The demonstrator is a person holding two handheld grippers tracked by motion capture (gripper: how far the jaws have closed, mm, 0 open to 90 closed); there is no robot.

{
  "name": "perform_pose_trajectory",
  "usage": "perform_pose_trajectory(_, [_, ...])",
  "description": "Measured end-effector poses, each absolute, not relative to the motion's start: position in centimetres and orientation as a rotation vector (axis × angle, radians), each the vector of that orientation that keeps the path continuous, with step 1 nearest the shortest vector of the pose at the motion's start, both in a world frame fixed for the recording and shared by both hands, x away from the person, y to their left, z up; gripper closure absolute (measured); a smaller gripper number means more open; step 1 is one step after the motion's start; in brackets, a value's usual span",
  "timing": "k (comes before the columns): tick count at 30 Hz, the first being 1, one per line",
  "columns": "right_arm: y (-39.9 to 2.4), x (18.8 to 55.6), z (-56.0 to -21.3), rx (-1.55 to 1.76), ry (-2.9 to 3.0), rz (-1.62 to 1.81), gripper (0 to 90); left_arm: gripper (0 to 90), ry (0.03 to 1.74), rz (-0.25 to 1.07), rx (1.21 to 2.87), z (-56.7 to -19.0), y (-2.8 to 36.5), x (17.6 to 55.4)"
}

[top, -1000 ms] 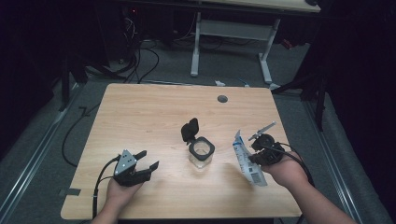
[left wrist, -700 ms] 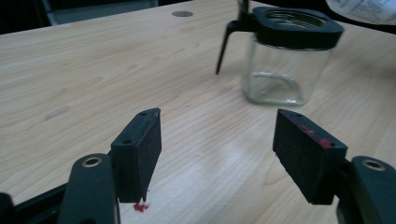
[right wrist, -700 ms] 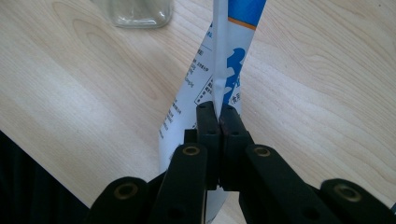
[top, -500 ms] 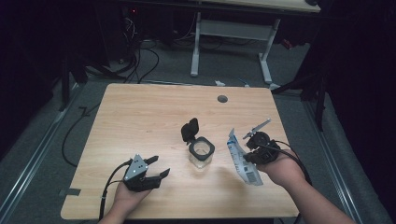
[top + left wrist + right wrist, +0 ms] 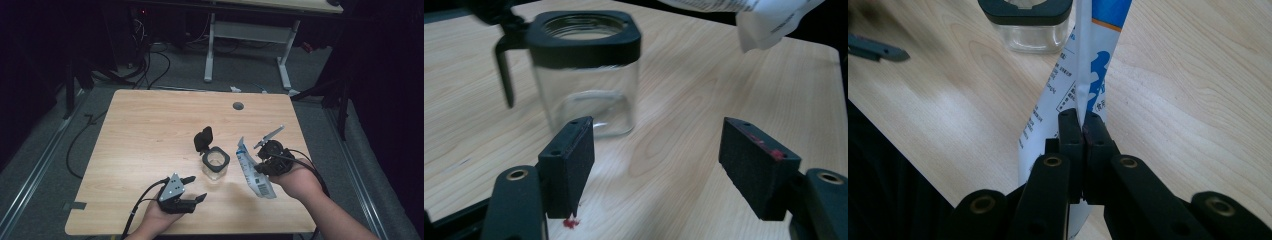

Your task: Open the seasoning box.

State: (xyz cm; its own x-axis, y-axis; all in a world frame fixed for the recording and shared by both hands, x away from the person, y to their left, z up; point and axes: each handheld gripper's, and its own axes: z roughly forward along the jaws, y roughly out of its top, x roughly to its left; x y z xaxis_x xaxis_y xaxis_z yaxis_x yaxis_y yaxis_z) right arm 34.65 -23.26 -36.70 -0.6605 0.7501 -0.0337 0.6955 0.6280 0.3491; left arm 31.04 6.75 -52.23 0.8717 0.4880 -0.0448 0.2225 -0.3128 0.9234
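Note:
A clear glass jar (image 5: 215, 165) (image 5: 586, 80) (image 5: 1028, 22) with a black square rim stands mid-table, its black flip lid (image 5: 203, 139) hinged open behind it. My left gripper (image 5: 194, 188) (image 5: 656, 165) is low over the table just left of the jar, jaws open and nothing between them, pointing toward the jar. My right gripper (image 5: 257, 162) (image 5: 1082, 125) is shut on a white and blue packet (image 5: 252, 170) (image 5: 1083, 75), held up edge-on just right of the jar. The packet's corner (image 5: 769, 20) shows past the jar in the left gripper view.
The wooden table (image 5: 150, 130) has a small round grommet (image 5: 238, 106) near its far edge. Cables trail from both grippers toward the near edge. A white desk frame (image 5: 250, 45) and floor cables lie beyond the table.
My left gripper has slid right along the near edge toward the jar. My right gripper has shifted slightly left and up with the packet, closer to the jar.

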Motion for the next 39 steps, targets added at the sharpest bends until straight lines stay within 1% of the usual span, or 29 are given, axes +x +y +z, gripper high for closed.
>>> perform_pose_trajectory(3, [-23.2, 34.7, -36.7, 1.182, 2.675, 0.459, 89.8, 30.7, 0.509, 0.279, 1.905, -52.1, 5.7, 30.9])
perform_pose_trajectory(6, [-22.9, 34.7, -36.7, 1.176, 2.683, 0.472, 89.7, 35.6, 0.496, 0.266, 1.892, -51.8, 4.7, 30.8])
perform_pose_trajectory(9, [-22.7, 34.7, -36.7, 1.183, 2.682, 0.469, 89.7, 37.3, 0.494, 0.262, 1.882, -51.7, 4.2, 30.7])
perform_pose_trajectory(14, [-22.1, 34.8, -36.4, 1.165, 2.684, 0.489, 89.7, 36.9, 0.472, 0.22, 1.889, -51.6, 2.1, 30.8])
perform_pose_trajectory(18, [-21.9, 34.8, -36.2, 1.162, 2.684, 0.49, 89.7, 35.8, 0.436, 0.215, 1.894, -51.7, 0.3, 30.6])
perform_pose_trajectory(26, [-21.2, 34.7, -36.1, 1.155, 2.692, 0.497, 89.7, 34.7, 0.417, 0.189, 1.891, -51.9, -1.2, 30.5])
perform_pose_trajectory(31, [-20.6, 34.6, -36.1, 1.147, 2.699, 0.512, 89.7, 33.4, 0.417, 0.198, 1.868, -51.9, -1.5, 30.6])
perform_pose_trajectory(39, [-19.5, 34.6, -35.9, 1.134, 2.714, 0.527, 89.7, 30.7, 0.378, 0.212, 1.891, -51.9, -2.9, 30.6])
